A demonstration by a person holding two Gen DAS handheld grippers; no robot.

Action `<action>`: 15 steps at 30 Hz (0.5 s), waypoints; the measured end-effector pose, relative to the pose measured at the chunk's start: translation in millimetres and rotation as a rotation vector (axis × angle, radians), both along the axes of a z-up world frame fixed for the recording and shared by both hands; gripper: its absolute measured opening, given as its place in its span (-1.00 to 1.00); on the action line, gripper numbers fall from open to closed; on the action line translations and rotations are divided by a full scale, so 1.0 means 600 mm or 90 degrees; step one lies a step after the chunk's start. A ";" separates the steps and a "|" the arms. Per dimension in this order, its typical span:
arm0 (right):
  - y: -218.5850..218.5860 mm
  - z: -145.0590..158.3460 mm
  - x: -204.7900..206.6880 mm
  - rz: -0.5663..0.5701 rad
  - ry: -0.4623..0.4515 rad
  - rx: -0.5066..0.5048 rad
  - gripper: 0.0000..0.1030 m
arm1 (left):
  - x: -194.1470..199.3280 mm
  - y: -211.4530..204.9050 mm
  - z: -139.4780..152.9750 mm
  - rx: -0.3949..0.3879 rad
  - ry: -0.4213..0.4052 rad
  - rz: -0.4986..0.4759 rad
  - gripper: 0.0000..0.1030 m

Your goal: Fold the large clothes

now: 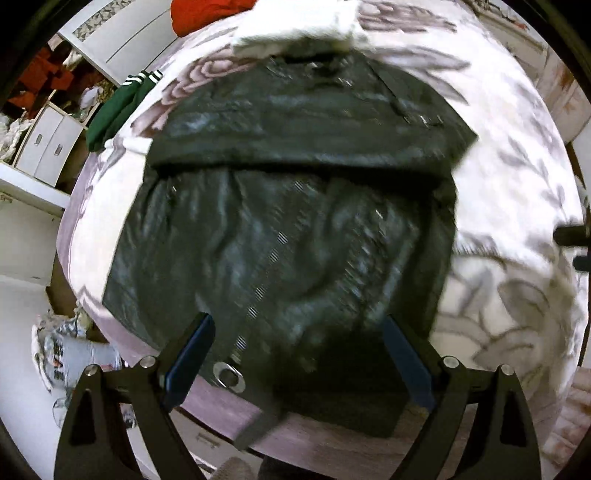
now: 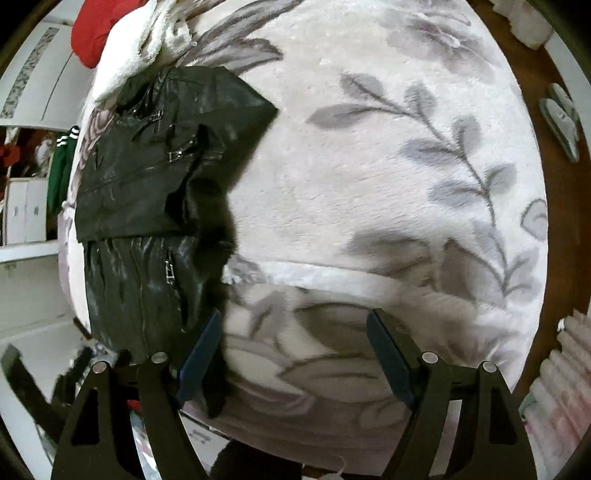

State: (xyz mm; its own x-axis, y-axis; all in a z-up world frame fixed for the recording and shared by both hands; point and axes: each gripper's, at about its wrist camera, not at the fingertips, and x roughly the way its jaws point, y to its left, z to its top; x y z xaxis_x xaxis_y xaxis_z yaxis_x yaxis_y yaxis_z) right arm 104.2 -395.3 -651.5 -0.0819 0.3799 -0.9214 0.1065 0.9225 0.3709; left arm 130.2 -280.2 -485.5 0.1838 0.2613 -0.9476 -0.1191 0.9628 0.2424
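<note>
jacket [image 1: 280, 221]: black, shiny, leather-looking, flat on the bed [image 1: 517, 177]; fills the middle of the left view, sits at 9 to 10 o'clock in the right view
fold so far: top part looks already laid over the body, straight edge across at mid-height; sleeves tucked or not, can't tell
hem: near end at 6 o'clock in the left view, hanging a bit over the bed edge, metal buckle ring [image 1: 229, 374] showing there
left gripper [image 1: 299, 354]: wide apart, empty, hovering over the hem end with jacket between the fingers but no pinch
right gripper [image 2: 295, 354]: also spread wide, nothing in it, over bare blanket; left finger [image 2: 199, 362] just beside the jacket's right edge
step: probably lining up for the bottom-up fold
next move: likely needs right gripper shifted toward 9 o'clock onto the hem corner, left down onto its corner, both closing, then lift toward 12 o'clock
watch out: stiff slippery material, may slide out of a shallow grip
clutter: green top [image 1: 118, 107] at 10 o'clock, red cloth [image 1: 207, 14] and white towel [image 1: 295, 29] at 12
</note>
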 end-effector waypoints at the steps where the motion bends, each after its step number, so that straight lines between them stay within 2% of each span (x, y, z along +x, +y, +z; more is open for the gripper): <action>1: -0.005 -0.005 0.002 0.000 0.004 0.006 0.59 | -0.009 -0.015 -0.008 0.006 0.005 0.003 0.81; 3: -0.023 -0.014 0.007 -0.002 0.008 0.024 0.59 | -0.027 -0.038 -0.030 0.002 0.021 0.007 0.81; 6: -0.040 -0.020 0.017 -0.003 0.002 0.039 0.59 | -0.060 -0.079 -0.067 0.032 0.040 0.004 0.81; 8: -0.048 -0.025 0.021 -0.002 0.000 0.053 0.59 | -0.075 -0.103 -0.087 0.075 0.042 -0.014 0.81; 10: -0.056 -0.036 0.027 -0.009 0.005 0.084 0.59 | -0.089 -0.133 -0.117 0.148 0.051 -0.058 0.81; 13: -0.066 -0.060 0.036 -0.030 0.025 0.133 0.59 | -0.098 -0.156 -0.163 0.224 0.068 -0.102 0.81; 15: -0.070 -0.075 0.043 -0.048 0.037 0.168 0.59 | -0.091 -0.151 -0.178 0.245 0.066 -0.106 0.85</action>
State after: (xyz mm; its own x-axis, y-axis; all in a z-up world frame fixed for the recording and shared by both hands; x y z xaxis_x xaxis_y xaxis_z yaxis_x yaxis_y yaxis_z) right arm 129.9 -437.2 -696.5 -0.0932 0.6127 -0.7848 0.1996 0.7837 0.5882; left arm 75.6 -370.7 -592.5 0.1625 0.5739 -0.8026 0.0733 0.8042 0.5899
